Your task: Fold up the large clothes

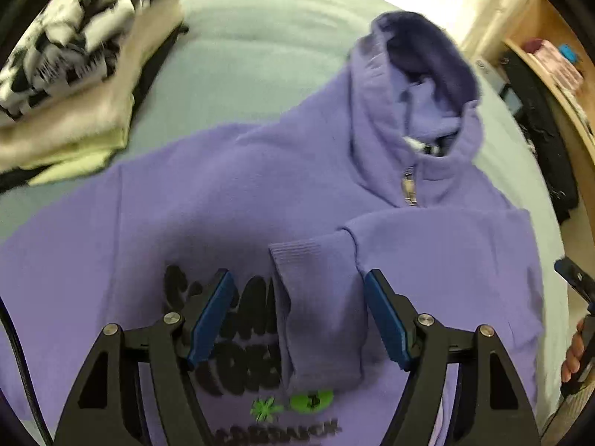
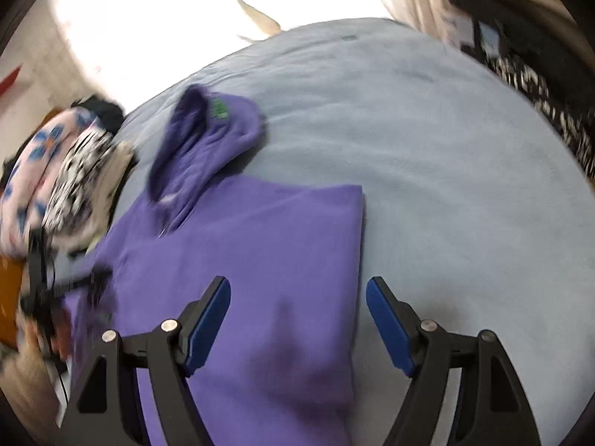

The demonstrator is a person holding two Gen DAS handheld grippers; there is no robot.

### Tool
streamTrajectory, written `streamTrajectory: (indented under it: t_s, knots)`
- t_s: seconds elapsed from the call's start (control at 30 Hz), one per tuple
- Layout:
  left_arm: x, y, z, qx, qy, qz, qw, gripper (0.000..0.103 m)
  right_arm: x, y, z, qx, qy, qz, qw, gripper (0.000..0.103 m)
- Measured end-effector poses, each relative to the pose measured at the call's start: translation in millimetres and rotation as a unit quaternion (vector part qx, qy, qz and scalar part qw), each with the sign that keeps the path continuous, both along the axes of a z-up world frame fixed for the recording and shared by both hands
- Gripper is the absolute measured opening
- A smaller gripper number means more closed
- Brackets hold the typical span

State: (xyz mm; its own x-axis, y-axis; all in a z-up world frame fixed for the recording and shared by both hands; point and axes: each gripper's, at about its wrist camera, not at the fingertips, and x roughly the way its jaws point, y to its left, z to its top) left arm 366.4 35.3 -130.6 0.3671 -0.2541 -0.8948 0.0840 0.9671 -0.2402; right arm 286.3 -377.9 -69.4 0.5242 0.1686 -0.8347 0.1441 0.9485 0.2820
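Note:
A purple hoodie [image 1: 230, 193] lies front up on a light blue bed cover [image 1: 245, 59], hood [image 1: 420, 74] toward the far end. Its right sleeve is folded across the chest, and the cuff [image 1: 319, 297] lies over the black print. My left gripper [image 1: 299, 316] is open just above that cuff, holding nothing. In the right wrist view the hoodie [image 2: 260, 252] shows its folded right edge, hood [image 2: 208, 137] at the far left. My right gripper [image 2: 297, 319] is open above that edge, empty. It also shows at the right edge of the left wrist view [image 1: 576, 282].
A stack of folded clothes [image 1: 74, 74], black-and-white patterned on top, sits on the bed at the far left, also seen in the right wrist view [image 2: 74, 186]. Wooden shelving [image 1: 550, 74] stands beyond the bed's right side. The bed cover [image 2: 446, 171] spreads right of the hoodie.

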Motion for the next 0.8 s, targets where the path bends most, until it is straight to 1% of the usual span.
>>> streamTrajectory:
  t_s: [0.03,0.07,0.1,0.13,0.17,0.2,0.23,0.27,0.3,0.33,0.37,0.4,0.43,0.5,0.53,0.57,0.63,0.67,0.7,0.73,0.77,0.8]
  knots:
    - [1.8,-1.9,-0.7,0.000,-0.007,0.004,1.0000,0.070,12.2,-2.7,-10.3,0.003,0.011,-0.009,1.000,0.076]
    - [2.4,-4.3,-0.6,-0.002,-0.012,0.004,0.9999,0.056,20.8,-3.3,-18.2,0.004,0.019,-0.017,1.000,0.076]
    - [4.4,-7.9,0.3,-0.005,-0.015,0.001,0.9999,0.029,30.2,-3.9,-28.8,0.006,0.031,-0.025,0.999,0.076]
    - [5.5,-10.9,1.2,-0.004,-0.011,-0.002,0.9999,0.019,35.9,-4.7,-36.3,0.012,0.039,-0.030,0.999,0.073]
    - [5.5,-14.0,3.8,0.001,-0.012,-0.005,0.9999,0.008,41.3,-2.9,-43.6,0.018,0.049,-0.026,0.998,0.044]
    - [4.1,-18.6,6.9,0.012,-0.023,-0.006,0.9996,0.008,45.0,1.0,-45.6,0.014,0.056,-0.016,0.998,0.022]
    - [2.0,-22.5,12.5,0.024,-0.041,-0.009,0.9988,0.008,44.6,6.6,-40.6,-0.007,0.045,-0.016,0.999,0.021]
    - [0.6,-29.4,18.4,0.038,-0.062,-0.014,0.9973,0.008,43.1,11.7,-33.2,-0.031,0.024,-0.015,0.999,0.017]
    - [-0.6,-35.0,18.3,0.055,-0.074,-0.017,0.9956,0.008,42.3,15.6,-31.6,-0.062,0.010,-0.019,0.998,0.017]
    - [0.5,-39.5,10.0,0.071,-0.067,-0.023,0.9950,0.009,44.7,15.8,-39.6,-0.074,0.021,-0.026,0.997,0.017]
    - [1.8,-40.0,2.2,0.087,-0.054,-0.025,0.9944,0.010,47.8,14.8,-49.4,-0.073,0.037,-0.028,0.996,0.017]
    - [1.8,-43.6,-5.7,0.100,-0.053,-0.028,0.9932,0.011,49.7,13.1,-55.5,-0.076,0.044,-0.028,0.996,0.020]
    - [-0.6,-47.6,-6.9,0.115,-0.067,-0.028,0.9907,0.012,49.0,14.9,-53.9,-0.085,0.042,-0.027,0.995,0.022]
    - [-3.0,-54.9,-1.2,0.134,-0.072,-0.027,0.9880,0.019,45.1,20.0,-41.5,-0.107,0.047,-0.032,0.993,0.032]
    - [-5.2,-54.2,4.7,0.130,-0.067,-0.028,0.9888,0.019,39.7,22.3,-33.2,-0.121,0.045,-0.035,0.991,0.032]
    - [-6.8,-53.0,9.5,0.125,-0.063,-0.028,0.9897,0.020,33.0,26.2,-22.8,-0.139,0.035,-0.035,0.989,0.033]
    - [-15.3,-48.8,25.2,0.130,-0.068,-0.018,0.9890,0.022,14.3,39.4,0.3,-0.176,0.005,-0.027,0.984,0.038]
    - [-26.2,-41.8,37.3,0.134,-0.080,-0.016,0.9877,0.030,5.0,47.3,9.1,-0.181,-0.009,-0.018,0.983,0.044]
    - [-36.4,-41.4,47.9,0.131,-0.095,-0.016,0.9866,0.046,-8.0,56.9,16.9,-0.170,-0.021,-0.003,0.985,0.046]
    - [-45.3,-43.1,55.5,0.125,-0.109,-0.015,0.9861,0.055,-15.7,65.0,20.1,-0.155,-0.026,0.013,0.987,0.046]
    - [-53.4,-47.0,62.1,0.117,-0.119,-0.013,0.9859,0.058,-23.2,74.9,21.5,-0.136,-0.029,0.030,0.990,0.046]
    - [-61.9,-51.0,66.4,0.104,-0.126,-0.012,0.9866,0.058,-29.5,89.3,19.5,-0.118,-0.027,0.050,0.991,0.046]
